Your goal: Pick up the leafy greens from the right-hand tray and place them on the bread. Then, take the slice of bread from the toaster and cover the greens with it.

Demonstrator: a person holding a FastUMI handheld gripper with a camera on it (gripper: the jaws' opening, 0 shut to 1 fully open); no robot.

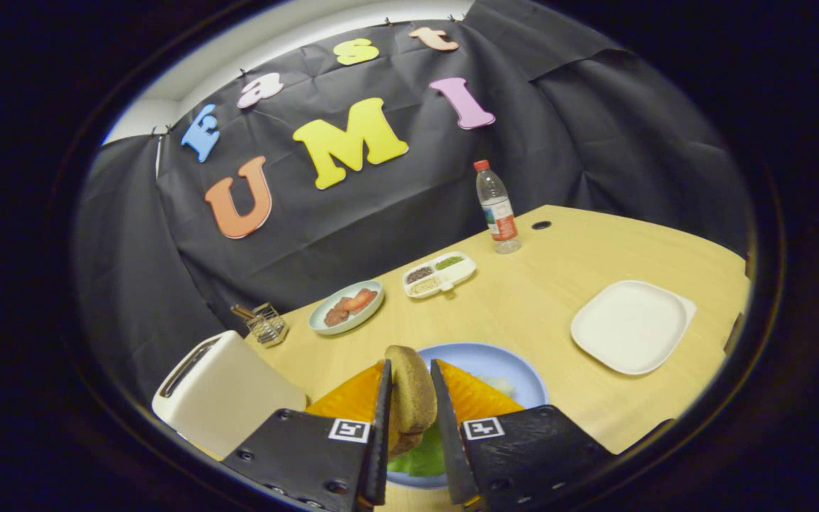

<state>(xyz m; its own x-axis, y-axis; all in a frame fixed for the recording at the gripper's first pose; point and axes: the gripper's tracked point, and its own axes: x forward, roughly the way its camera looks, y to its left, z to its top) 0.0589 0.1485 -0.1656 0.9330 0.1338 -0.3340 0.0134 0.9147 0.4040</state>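
Here the gripper [409,398] clamps a bread slice [411,398] edge-up over the blue plate [502,363], seemingly above leafy greens [424,459].

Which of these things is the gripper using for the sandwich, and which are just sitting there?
For the job:
- bread slice, pinched between the fingers of the gripper
- leafy greens under it
- blue plate
- toaster
- white tray

Just sitting there:
- water bottle
- divided dish
- plate of meat slices
- small wire rack
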